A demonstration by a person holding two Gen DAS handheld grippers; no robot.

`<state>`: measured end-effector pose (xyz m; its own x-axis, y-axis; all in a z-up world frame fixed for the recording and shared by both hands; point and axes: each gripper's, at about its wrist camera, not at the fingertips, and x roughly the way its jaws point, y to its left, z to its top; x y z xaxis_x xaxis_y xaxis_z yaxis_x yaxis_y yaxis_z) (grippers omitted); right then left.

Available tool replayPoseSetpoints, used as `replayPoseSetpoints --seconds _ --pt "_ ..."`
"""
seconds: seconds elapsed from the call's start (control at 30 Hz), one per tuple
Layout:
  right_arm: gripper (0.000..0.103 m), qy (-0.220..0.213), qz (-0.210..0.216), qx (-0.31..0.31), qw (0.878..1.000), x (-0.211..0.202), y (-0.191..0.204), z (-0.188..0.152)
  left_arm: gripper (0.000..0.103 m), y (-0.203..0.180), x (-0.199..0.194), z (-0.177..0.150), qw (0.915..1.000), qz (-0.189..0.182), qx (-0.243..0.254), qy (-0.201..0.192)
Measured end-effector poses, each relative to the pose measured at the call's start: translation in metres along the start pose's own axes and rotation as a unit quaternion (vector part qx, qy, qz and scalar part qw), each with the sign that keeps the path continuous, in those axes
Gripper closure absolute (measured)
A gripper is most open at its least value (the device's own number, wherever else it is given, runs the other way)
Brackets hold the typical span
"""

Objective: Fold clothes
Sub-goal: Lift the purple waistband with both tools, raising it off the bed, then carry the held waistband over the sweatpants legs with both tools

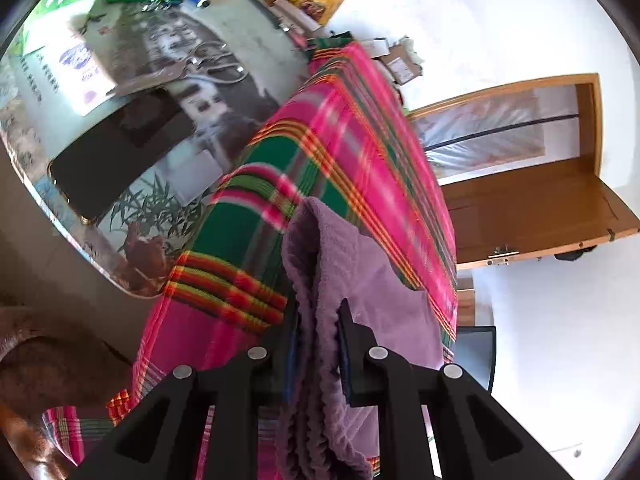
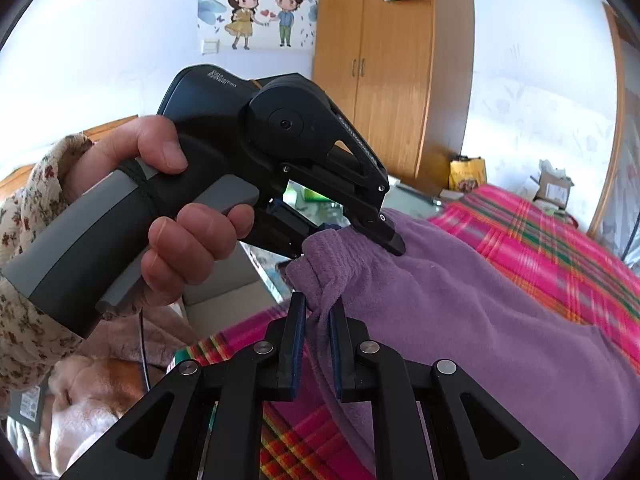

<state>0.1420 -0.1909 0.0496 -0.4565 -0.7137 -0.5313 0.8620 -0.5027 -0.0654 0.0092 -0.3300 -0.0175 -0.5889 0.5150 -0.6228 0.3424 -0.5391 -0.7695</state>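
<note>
With the left gripper (image 1: 318,332) and right gripper (image 2: 318,320) both clamped on bunched edges of the fuzzy purple fleece garment (image 2: 460,300) over the pink-and-green plaid cloth (image 1: 340,140), spread them evenly, keeping it taut.

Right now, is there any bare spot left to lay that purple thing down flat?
Yes: the plaid sheet lies bare beyond the purple garment, toward the wooden door. The glass table is crowded with boxes, a dark tablet and cables. Both the left gripper and right gripper pinch the garment.
</note>
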Motion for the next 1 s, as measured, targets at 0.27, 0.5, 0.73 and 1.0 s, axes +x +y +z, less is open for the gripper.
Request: replayPoseSetpoints --seconds 0.27,0.5,0.73,1.0 --pt "0.091 -0.024 0.003 0.025 0.999 -0.012 -0.014 0.001 0.086 -0.039 -0.005 -0.004 0.9985 0.024 0.05 -0.008" --pt "0.091 -0.058 -0.004 0.059 0.997 -0.035 -0.037 0.005 0.085 -0.084 -0.002 -0.011 0.9953 0.032 0.089 -0.016" --pt "0.091 -0.085 -0.024 0.089 0.992 -0.068 -0.061 0.001 0.085 -0.132 0.014 -0.023 0.9916 0.023 0.127 -0.008" --pt "0.091 -0.093 -0.058 0.124 0.986 -0.101 -0.088 -0.019 0.084 -0.168 0.048 -0.042 0.9865 0.025 0.16 0.024"
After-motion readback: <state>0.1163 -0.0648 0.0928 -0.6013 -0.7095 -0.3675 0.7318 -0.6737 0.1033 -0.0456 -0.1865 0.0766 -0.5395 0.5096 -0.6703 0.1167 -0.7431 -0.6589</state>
